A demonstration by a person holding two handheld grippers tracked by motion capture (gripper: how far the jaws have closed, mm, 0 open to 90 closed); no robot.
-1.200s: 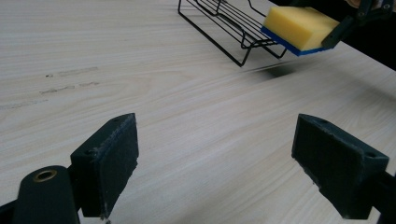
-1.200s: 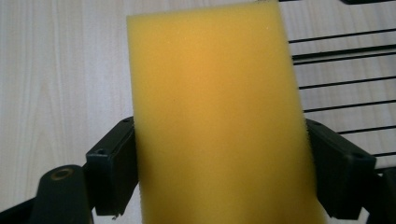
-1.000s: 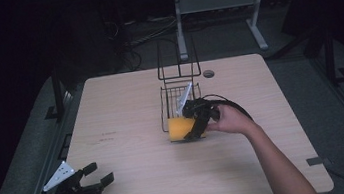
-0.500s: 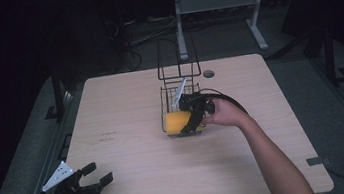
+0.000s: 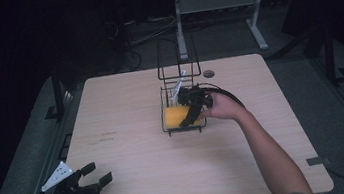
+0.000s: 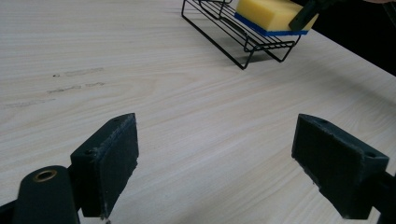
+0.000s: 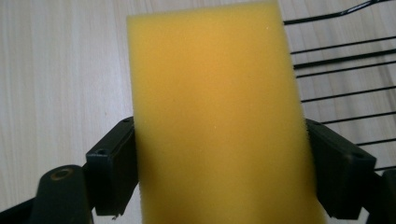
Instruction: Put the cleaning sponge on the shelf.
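A yellow sponge [image 5: 173,116] with a blue underside lies flat over the low tray of a black wire rack [image 5: 168,130] near the table's middle. My right gripper [image 5: 187,120] reaches in from the right and is shut on the sponge. In the right gripper view both jaws press the sides of the sponge [image 7: 219,116], with the rack's wires [image 7: 345,60] behind it. My left gripper [image 5: 98,172] rests open at the table's front left corner, with nothing in it. In the left gripper view its jaws stand wide apart over bare wood, and the rack [image 6: 233,42] and sponge [image 6: 268,14] lie far ahead.
The rack has a tall wire loop [image 5: 176,58] rising at its back. A small round dark grommet [image 5: 209,73] sits in the tabletop behind the rack. A cable loops from the right gripper past the hand. Metal frame legs [image 5: 180,30] stand beyond the table's far edge.
My right gripper has carried the sponge back and slightly left, from just in front of the rack onto its tray. The left gripper has stayed still.
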